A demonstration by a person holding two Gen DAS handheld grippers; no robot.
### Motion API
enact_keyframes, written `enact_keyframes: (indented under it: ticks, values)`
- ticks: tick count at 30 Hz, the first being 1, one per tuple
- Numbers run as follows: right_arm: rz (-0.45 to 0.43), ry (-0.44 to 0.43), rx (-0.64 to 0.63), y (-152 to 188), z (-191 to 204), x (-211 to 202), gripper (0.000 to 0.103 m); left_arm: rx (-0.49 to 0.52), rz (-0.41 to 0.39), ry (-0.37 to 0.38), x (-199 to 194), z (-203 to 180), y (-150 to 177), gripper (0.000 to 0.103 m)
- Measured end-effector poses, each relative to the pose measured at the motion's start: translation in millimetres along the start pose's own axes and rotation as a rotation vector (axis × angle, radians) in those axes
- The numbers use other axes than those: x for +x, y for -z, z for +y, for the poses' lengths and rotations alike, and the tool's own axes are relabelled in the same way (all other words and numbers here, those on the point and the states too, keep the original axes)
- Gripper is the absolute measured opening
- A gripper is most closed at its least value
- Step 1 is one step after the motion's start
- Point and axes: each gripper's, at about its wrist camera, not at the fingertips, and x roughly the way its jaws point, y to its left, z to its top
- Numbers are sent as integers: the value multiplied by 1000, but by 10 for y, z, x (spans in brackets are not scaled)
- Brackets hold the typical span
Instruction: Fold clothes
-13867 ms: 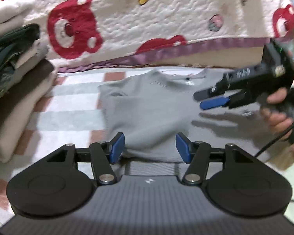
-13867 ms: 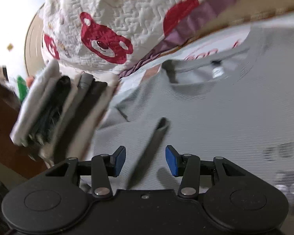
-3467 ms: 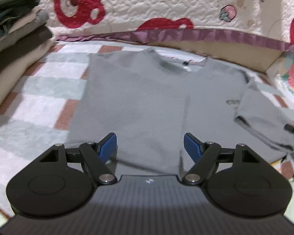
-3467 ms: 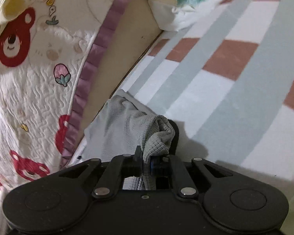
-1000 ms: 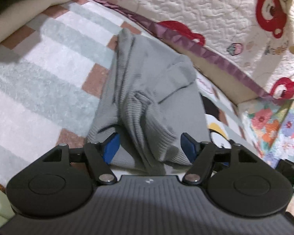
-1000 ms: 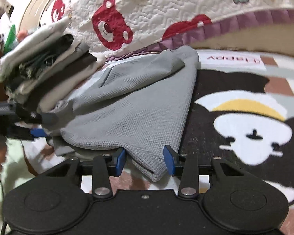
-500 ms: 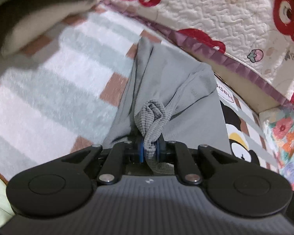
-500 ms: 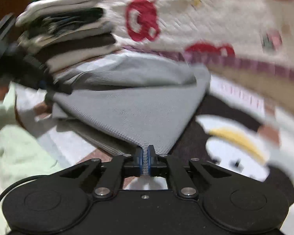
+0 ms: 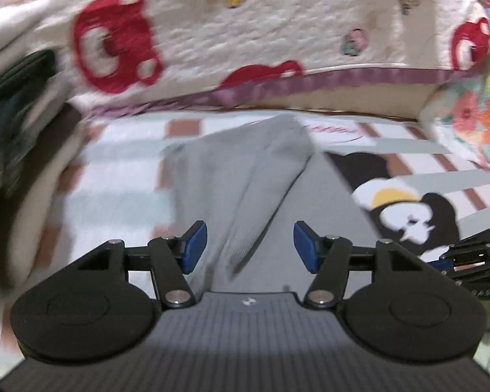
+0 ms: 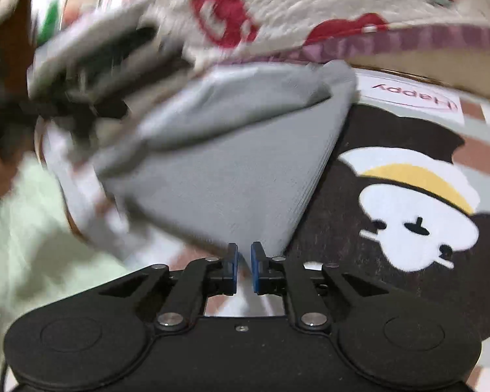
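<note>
The grey shirt (image 9: 245, 176) lies folded into a long narrow shape on the checked mat, blurred by motion. My left gripper (image 9: 250, 247) hangs above its near end. Its jaws are opening and stand wide, the cloth under them untouched by the blue pads (image 9: 194, 248). In the right wrist view the grey shirt (image 10: 232, 163) tapers to a corner just ahead of my right gripper (image 10: 245, 266). Those jaws are opening too, with only a narrow gap and no cloth pinched between them. The right gripper (image 9: 467, 258) also shows at the right edge of the left wrist view.
A stack of folded clothes (image 9: 16, 114) stands at the left, seen again as the stack (image 10: 98, 52). A white quilt with red bears (image 9: 245, 32) walls off the back. A cartoon figure on the mat (image 10: 415, 212) lies right of the shirt. Pale green fabric (image 10: 23, 245) fills the lower left.
Both grippers closed on the shirt's near edge half a second ago. Now the left has let go, opened wide and risen, and the right's jaws have parted slightly off the cloth corner.
</note>
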Motion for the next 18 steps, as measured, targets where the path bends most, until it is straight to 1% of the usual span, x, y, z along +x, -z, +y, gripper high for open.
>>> enact_keyframes:
  ticks: [1, 2, 3, 4, 5, 7, 10, 12, 13, 14, 15, 16, 18]
  values:
    - [-64, -18, 66, -6, -103, -61, 14, 14, 35, 14, 171, -29, -127, 59]
    - [-113, -29, 121, -6, -202, -99, 15, 27, 85, 16, 352, -74, -249, 59]
    - [-133, -28, 156, 6, -292, -89, 16, 48, 140, 19, 537, -134, -375, 59]
    - [-152, -26, 192, 18, -382, -79, 16, 68, 163, 28, 690, -196, -492, 59]
    - [-164, -18, 213, 24, -448, -67, 16, 79, 152, 43, 814, -243, -582, 59]
    - [-153, 23, 200, 17, -479, -31, 16, 96, 123, 62, 1074, -309, -713, 59]
    - [-155, 45, 157, -1, -465, 41, 16, 133, 123, 32, 1504, -352, -823, 59]
    - [-155, 36, 141, -10, -453, 95, 16, 135, 140, 17, 1688, -352, -832, 59]
    - [-153, 25, 128, -22, -439, 116, 16, 139, 141, 8, 1734, -357, -829, 56]
    - [-151, 16, 113, -32, -415, 134, 16, 140, 140, 14, 1750, -356, -827, 39]
    - [-149, 9, 90, -35, -371, 149, 16, 135, 141, 22, 1771, -353, -841, 26]
    - [-146, 3, 68, -38, -327, 163, 16, 121, 143, 25, 1777, -343, -861, 0]
    - [-138, -12, 39, -32, -256, 216, 16, 90, 141, 31, 1732, -306, -900, 0]
